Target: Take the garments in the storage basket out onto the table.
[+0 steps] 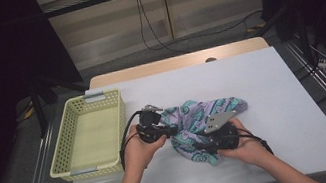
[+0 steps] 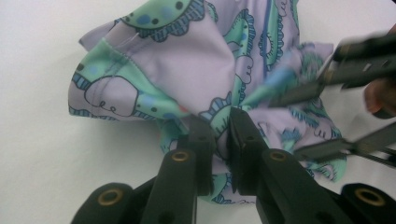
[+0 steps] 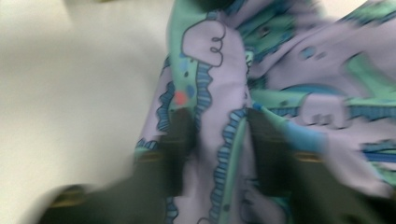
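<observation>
A crumpled cloth (image 1: 191,117), lilac with teal and blue cartoon prints, lies mid-table on the white tabletop (image 1: 260,79). My left gripper (image 1: 174,129) comes at it from the left. In the left gripper view the left gripper (image 2: 223,122) is shut on a fold of the cloth (image 2: 196,60). My right gripper (image 1: 200,143) sits on the cloth's near side, held from the right. Its jaws stand apart on either side of a ridge of the fabric (image 3: 215,46), in the blurred view of the right gripper (image 3: 219,121). The left gripper view shows the right gripper (image 2: 285,126) at its right edge.
An empty pale yellow plastic basket (image 1: 123,124) stands at the table's left edge, close to my left hand. The white tabletop stretches bare behind and to the right of the cloth. Cables run over the floor beyond the table.
</observation>
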`<state>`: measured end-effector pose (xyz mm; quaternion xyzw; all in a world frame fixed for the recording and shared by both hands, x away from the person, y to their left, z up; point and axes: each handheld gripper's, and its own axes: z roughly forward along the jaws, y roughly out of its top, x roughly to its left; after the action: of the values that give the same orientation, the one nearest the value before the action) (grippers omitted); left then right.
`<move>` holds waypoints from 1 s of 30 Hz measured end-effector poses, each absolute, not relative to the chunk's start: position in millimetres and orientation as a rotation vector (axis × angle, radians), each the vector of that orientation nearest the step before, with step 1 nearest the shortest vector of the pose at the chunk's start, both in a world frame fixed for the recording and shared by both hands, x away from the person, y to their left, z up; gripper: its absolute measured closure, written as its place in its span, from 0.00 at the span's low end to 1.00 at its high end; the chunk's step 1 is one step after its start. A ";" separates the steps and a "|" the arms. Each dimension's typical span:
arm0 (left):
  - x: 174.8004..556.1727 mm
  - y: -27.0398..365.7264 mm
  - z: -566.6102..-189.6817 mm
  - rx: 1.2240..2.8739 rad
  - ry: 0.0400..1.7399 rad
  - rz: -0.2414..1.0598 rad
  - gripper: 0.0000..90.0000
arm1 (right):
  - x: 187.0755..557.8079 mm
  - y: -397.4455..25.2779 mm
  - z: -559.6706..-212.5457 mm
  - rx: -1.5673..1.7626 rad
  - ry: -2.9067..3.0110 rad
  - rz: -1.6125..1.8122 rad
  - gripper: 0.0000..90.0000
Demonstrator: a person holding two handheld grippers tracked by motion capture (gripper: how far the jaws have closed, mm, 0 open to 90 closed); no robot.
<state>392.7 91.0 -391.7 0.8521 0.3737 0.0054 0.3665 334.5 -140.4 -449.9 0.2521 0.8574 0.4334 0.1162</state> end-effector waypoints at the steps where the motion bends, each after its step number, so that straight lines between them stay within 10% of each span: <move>1: 393.2 92.5 -391.2 2.182 0.963 0.013 0.88 | 334.6 -139.9 -451.3 0.738 2.524 1.277 0.85; 16: 407.3 87.2 -398.0 2.114 0.857 0.266 0.29 | 293.3 -113.2 -454.7 0.489 2.749 1.411 0.93; 26: 410.6 61.4 -421.9 2.137 0.811 0.126 0.34 | 292.6 -120.5 -451.3 0.516 2.726 1.400 0.84; 30: 410.6 56.3 -427.2 2.192 0.808 0.096 0.73 | 295.8 -126.6 -446.9 0.569 2.680 1.385 0.61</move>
<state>410.6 56.3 -427.2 0.8628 0.3180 0.0379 0.3911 295.8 -126.6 -446.9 0.1853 0.8724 0.4509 0.0359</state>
